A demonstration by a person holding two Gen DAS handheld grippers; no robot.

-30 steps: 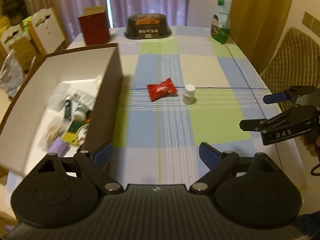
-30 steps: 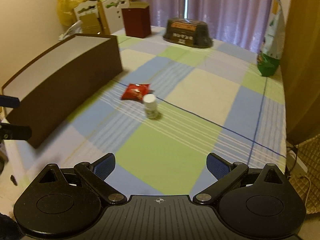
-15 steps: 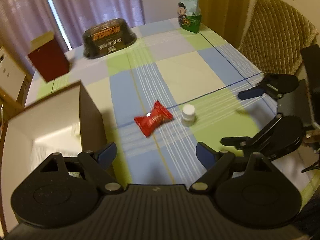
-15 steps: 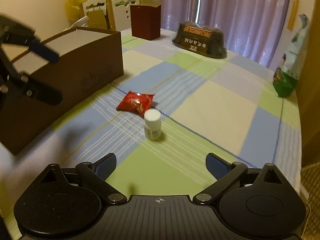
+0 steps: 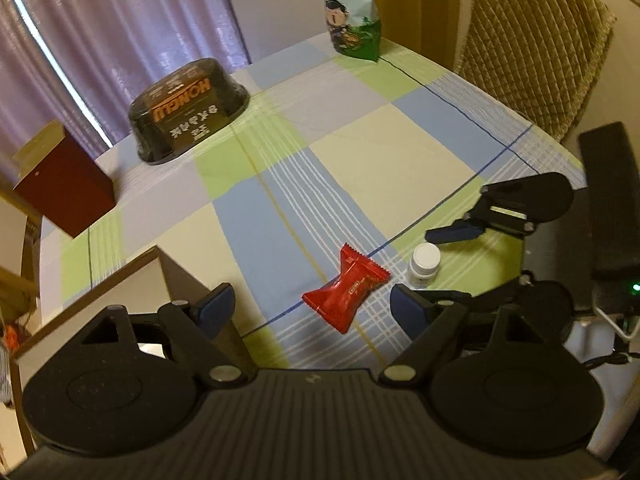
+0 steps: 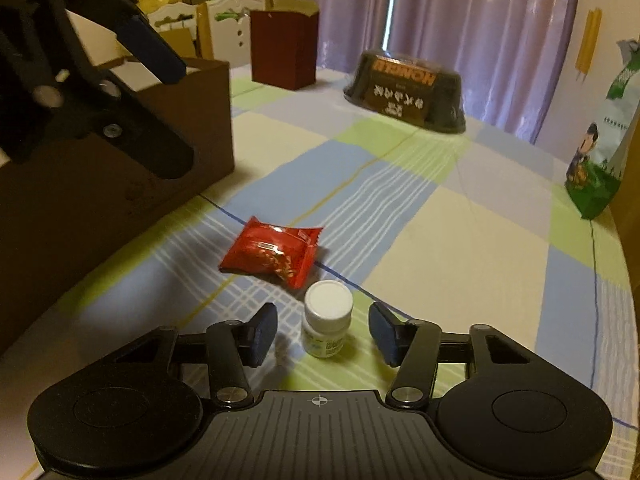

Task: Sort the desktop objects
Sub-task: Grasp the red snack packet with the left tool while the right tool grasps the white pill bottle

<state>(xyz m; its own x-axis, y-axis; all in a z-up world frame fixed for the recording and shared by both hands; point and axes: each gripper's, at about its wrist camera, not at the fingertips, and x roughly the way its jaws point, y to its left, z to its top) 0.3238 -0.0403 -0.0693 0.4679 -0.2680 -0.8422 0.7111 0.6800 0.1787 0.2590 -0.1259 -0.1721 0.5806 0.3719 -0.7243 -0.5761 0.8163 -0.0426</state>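
A small white-capped bottle (image 6: 328,320) stands upright on the checked tablecloth (image 6: 460,248). It sits between the fingers of my right gripper (image 6: 323,332), which is open, with a gap on each side. A red snack packet (image 6: 272,254) lies just beyond the bottle, to its left. In the left wrist view the packet (image 5: 346,294) lies below and between the spread fingers of my open left gripper (image 5: 312,308), which holds nothing. The bottle (image 5: 424,264) is to the packet's right. The brown cardboard box (image 5: 168,280) stands at the left; its contents are mostly hidden.
An upturned black noodle bowl (image 5: 188,112), a dark red carton (image 5: 64,188) and a green snack bag (image 5: 354,12) stand along the table's far side. A quilted chair (image 5: 532,40) is at the right edge. White chairs (image 6: 224,28) stand behind the box.
My left gripper has swung from over the box to above the red packet. My right gripper has moved forward and lower, so the bottle now stands between its fingers.
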